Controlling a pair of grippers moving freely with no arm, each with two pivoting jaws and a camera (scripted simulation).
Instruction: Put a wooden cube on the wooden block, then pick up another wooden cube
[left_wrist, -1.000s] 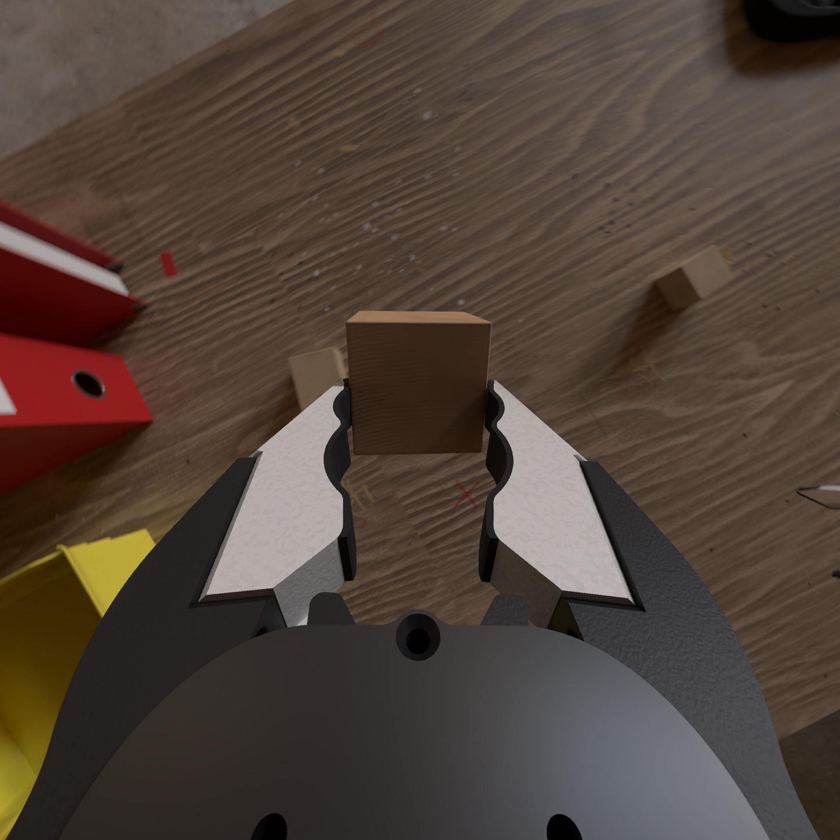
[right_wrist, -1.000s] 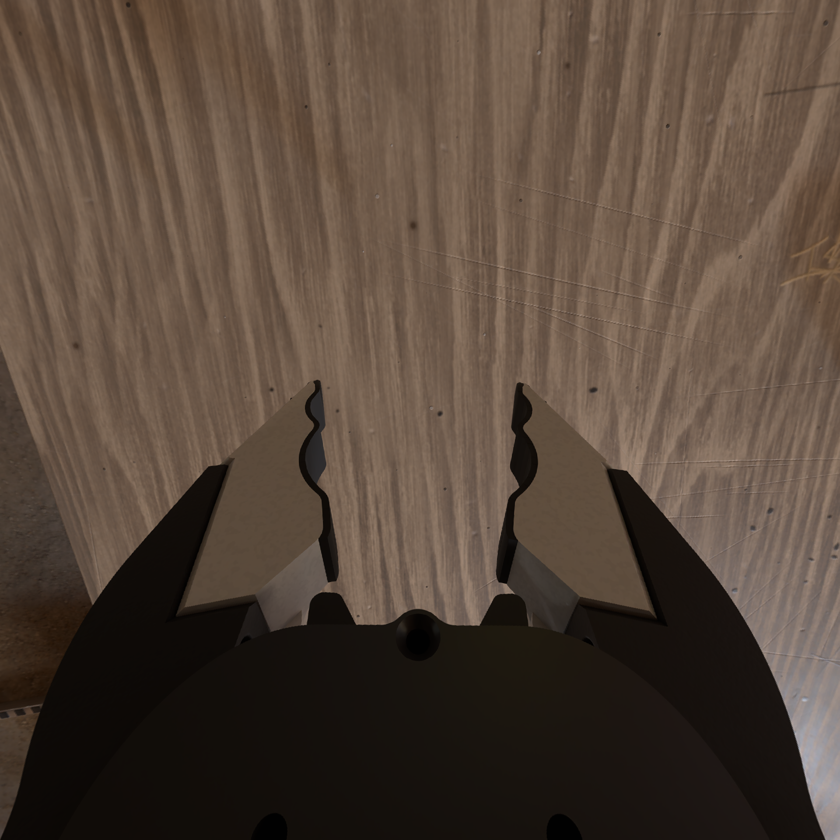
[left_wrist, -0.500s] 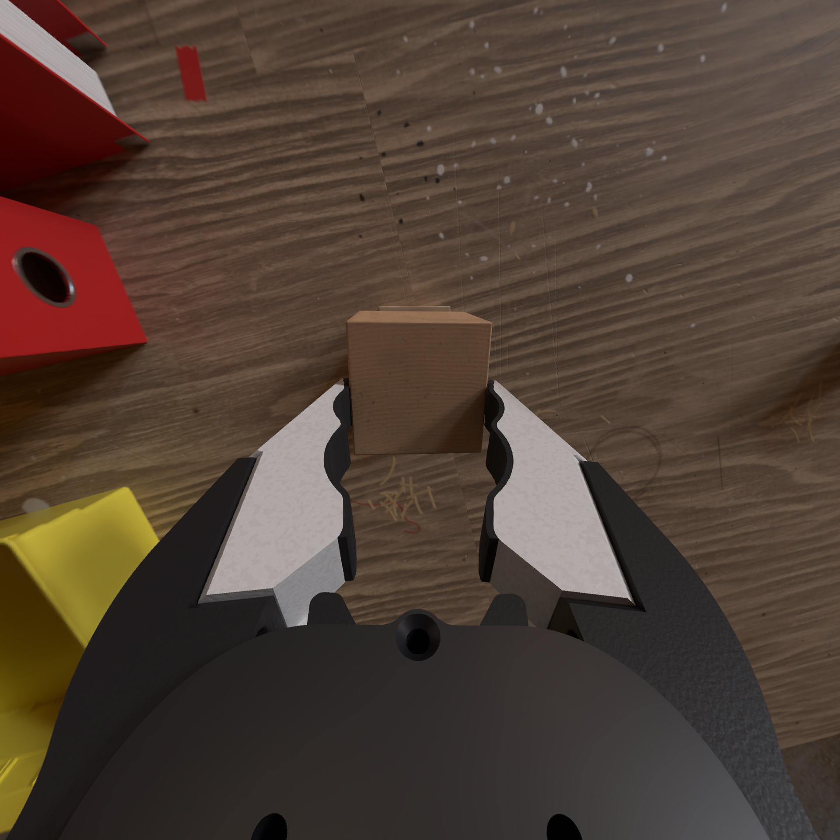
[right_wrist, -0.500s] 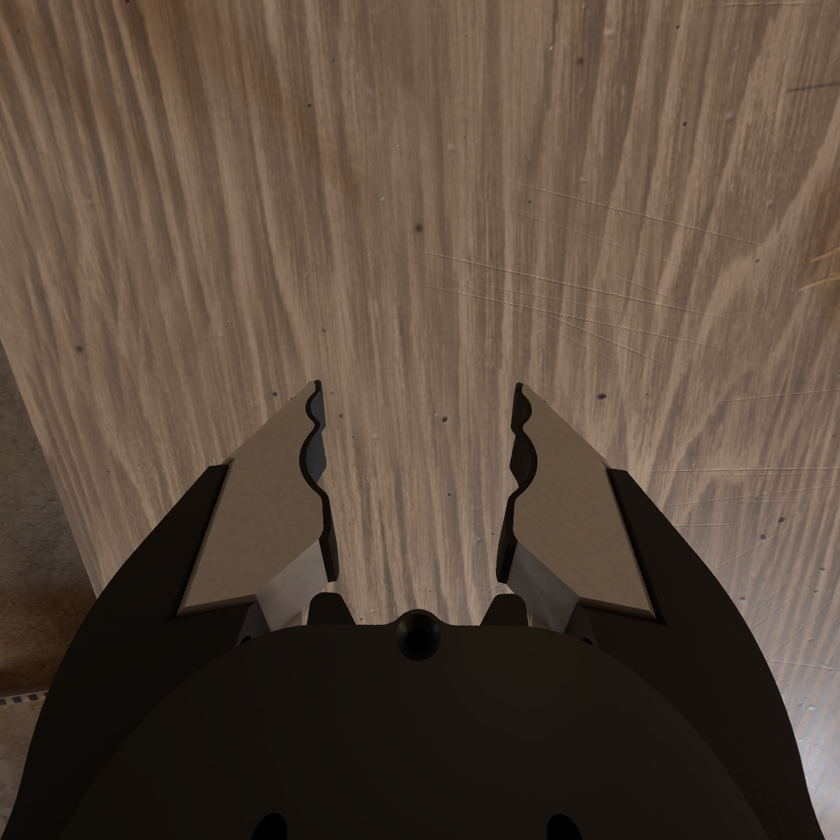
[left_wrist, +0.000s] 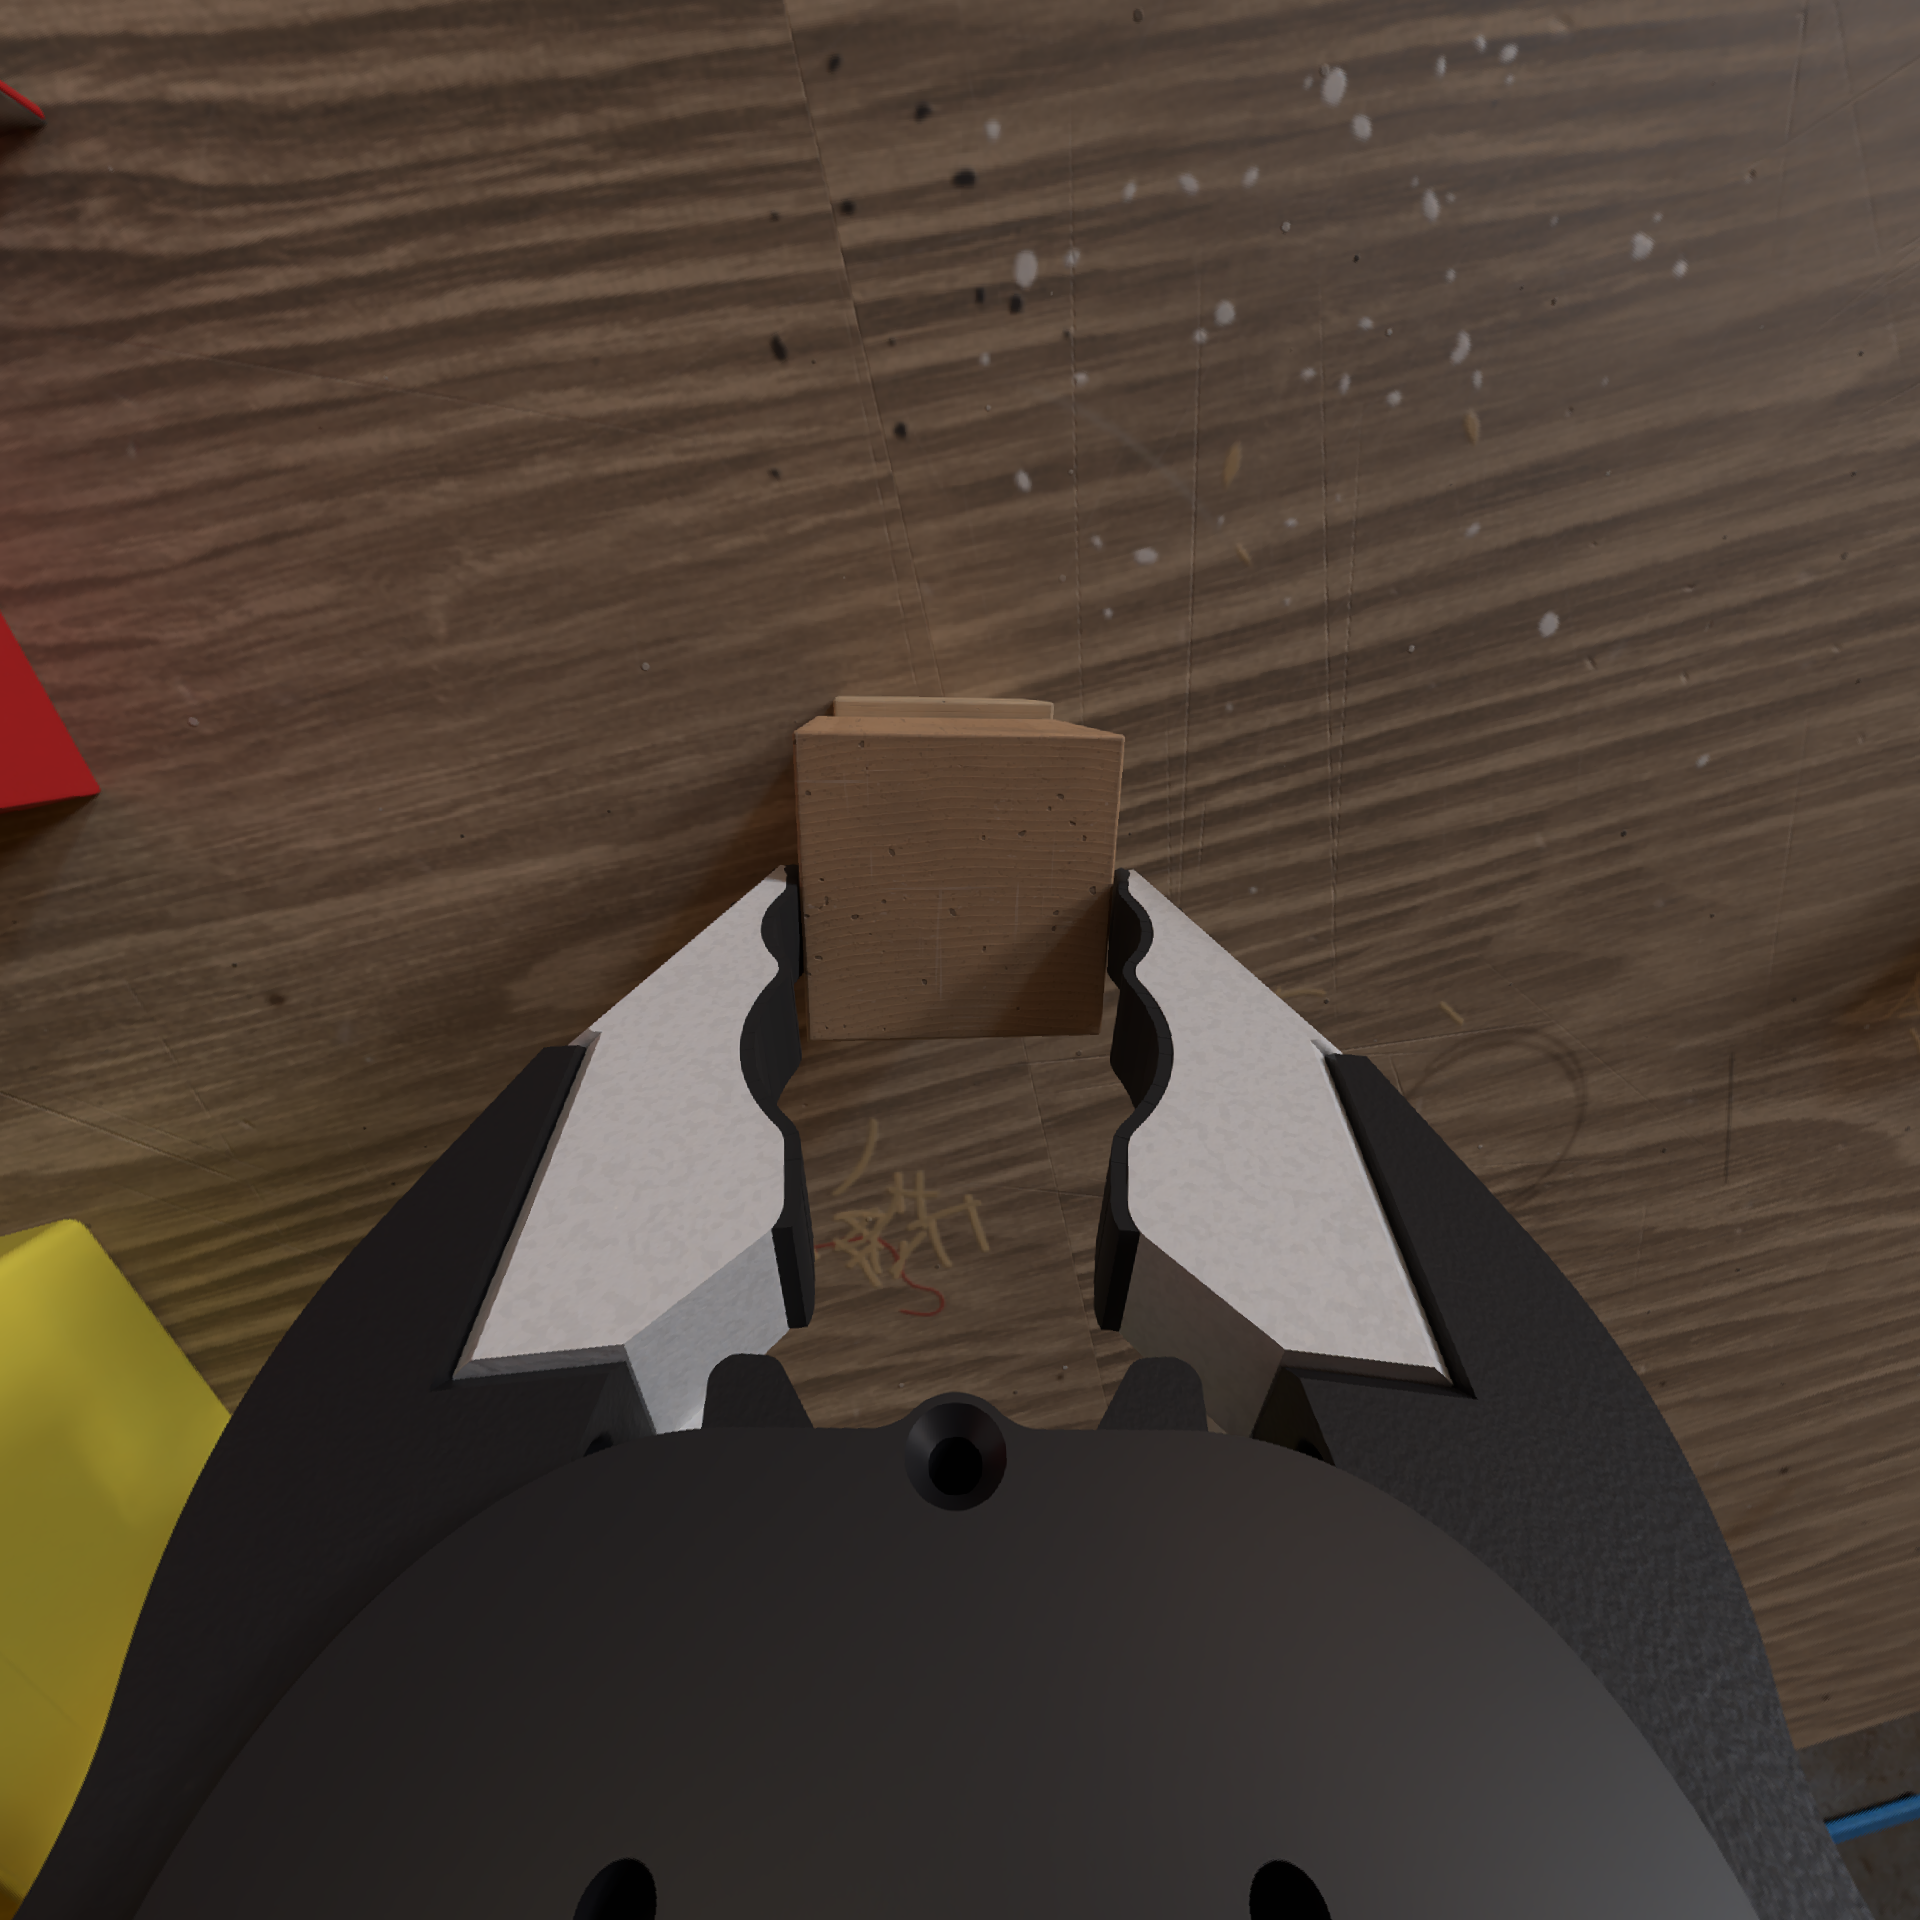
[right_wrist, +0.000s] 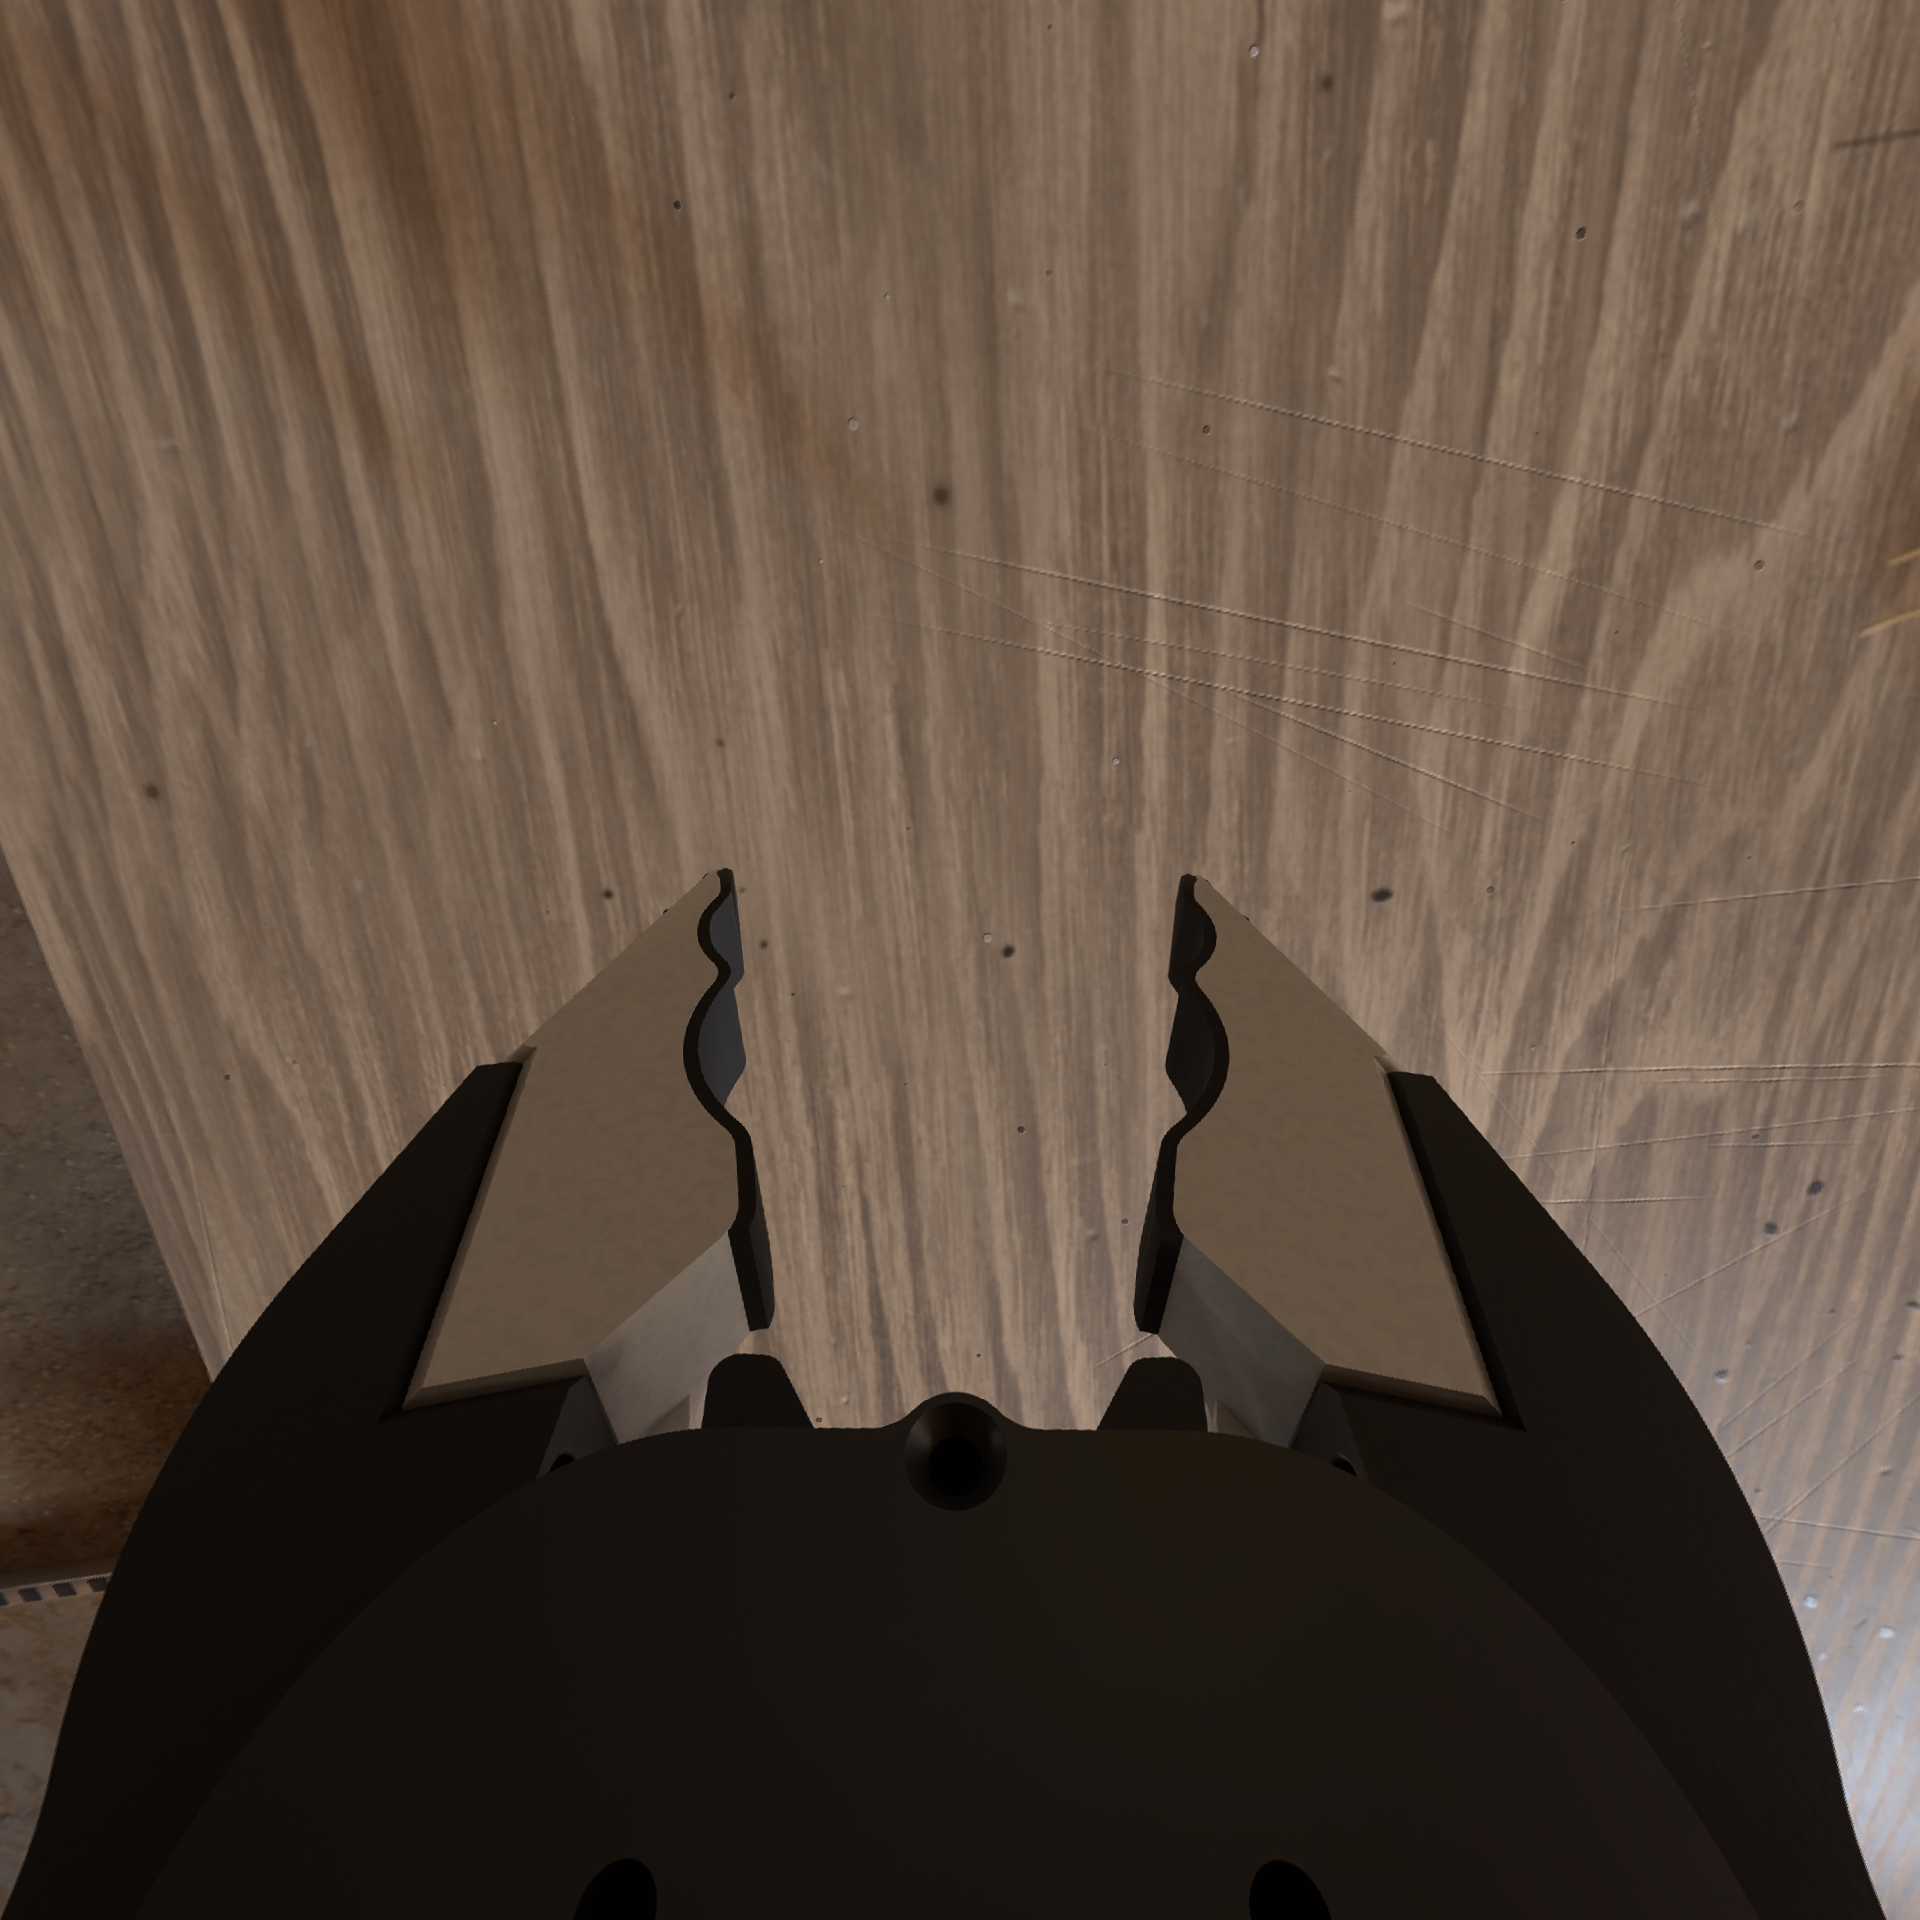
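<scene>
The left tongs (left_wrist: 956, 914) pinch a wooden cube (left_wrist: 954, 883) tight between their tips. A paler wooden block (left_wrist: 943, 708) peeks out just past it. The right tongs (right_wrist: 956, 914) are spread wide over the bare table (right_wrist: 935, 416).

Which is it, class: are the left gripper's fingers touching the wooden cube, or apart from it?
Touching. In the left wrist view both fingers press flat against the wooden cube's sides, with no gap showing.
</scene>
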